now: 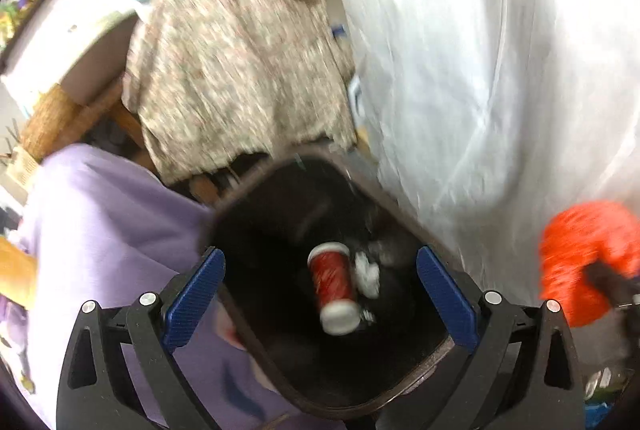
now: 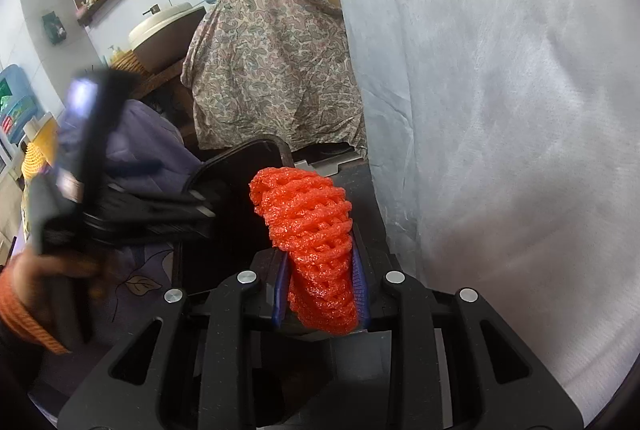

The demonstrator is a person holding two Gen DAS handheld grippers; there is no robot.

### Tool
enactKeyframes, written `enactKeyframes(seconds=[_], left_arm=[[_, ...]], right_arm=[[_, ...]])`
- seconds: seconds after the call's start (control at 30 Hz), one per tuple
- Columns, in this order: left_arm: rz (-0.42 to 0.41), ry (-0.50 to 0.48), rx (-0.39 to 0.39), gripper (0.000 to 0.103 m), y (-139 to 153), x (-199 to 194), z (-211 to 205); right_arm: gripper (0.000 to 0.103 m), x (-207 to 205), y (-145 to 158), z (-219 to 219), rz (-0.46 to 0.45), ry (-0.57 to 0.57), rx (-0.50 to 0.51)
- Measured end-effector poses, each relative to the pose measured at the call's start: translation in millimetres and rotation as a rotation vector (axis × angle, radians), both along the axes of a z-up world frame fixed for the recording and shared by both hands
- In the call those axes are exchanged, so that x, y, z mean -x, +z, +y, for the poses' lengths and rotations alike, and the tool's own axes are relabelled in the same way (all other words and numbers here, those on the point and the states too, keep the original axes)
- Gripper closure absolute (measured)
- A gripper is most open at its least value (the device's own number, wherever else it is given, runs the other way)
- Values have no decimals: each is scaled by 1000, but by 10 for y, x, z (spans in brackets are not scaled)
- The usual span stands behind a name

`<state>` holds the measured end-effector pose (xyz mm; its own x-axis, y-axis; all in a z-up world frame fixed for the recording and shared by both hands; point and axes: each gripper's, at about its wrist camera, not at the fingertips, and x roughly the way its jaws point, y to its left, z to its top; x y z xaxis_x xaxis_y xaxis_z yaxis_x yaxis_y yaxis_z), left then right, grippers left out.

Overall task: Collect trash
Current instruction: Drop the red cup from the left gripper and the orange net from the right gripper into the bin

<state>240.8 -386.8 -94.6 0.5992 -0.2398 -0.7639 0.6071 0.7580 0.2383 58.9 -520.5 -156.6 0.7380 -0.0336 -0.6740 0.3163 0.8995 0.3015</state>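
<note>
White sheet (image 1: 500, 70) crowds the dark bin's rim (image 1: 256, 346); purple cloth (image 1: 112, 222) opposite.

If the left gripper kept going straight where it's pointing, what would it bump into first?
Probably the red can with white ends, which is inside the dark bin. The left gripper is open and empty, aimed down into the bin's mouth. The picture is blurred, so depth is uncertain.

Both grippers, the left gripper (image 1: 320, 282) and the right gripper (image 2: 320, 290), are showing matte black frames with silver screws and ribbed blue fingers (image 1: 198, 294). The person is wearing an orange ribbed cuff (image 2: 20, 318) (blurred).
</note>
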Motion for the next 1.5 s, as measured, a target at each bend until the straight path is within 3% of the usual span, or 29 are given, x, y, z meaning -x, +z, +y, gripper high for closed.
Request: enactKeyframes(seconds=[0.17, 0.43, 0.5, 0.57, 0.6, 0.73, 1.17, 1.33, 1.5], left_arm=[[-161, 48, 52, 6, 426, 105, 256], [-170, 148, 177, 6, 802, 209, 898], [-172, 168, 190, 6, 843, 248, 1034], [-171, 186, 194, 6, 872, 273, 1153], [-172, 199, 199, 6, 883, 287, 1218], [-178, 224, 211, 6, 914, 331, 1409], [-145, 309, 260, 6, 892, 520, 2151], [-128, 393, 287, 6, 900, 535, 2703], [-144, 505, 257, 6, 857, 537, 3265]], right_arm=[[76, -281, -78, 232, 12, 85, -21], [76, -838, -312, 785, 61, 222, -6], [65, -966, -409, 851, 81, 227, 4], [30, -1079, -495, 872, 102, 212, 26], [26, -1102, -531, 880, 105, 201, 39], [25, -1104, -546, 922, 113, 198, 36], [25, -825, 40, 1261, 15, 283, 24], [22, -791, 396, 1501, -62, 367, 2], [20, -837, 674, 1832, -112, 454, -9]])
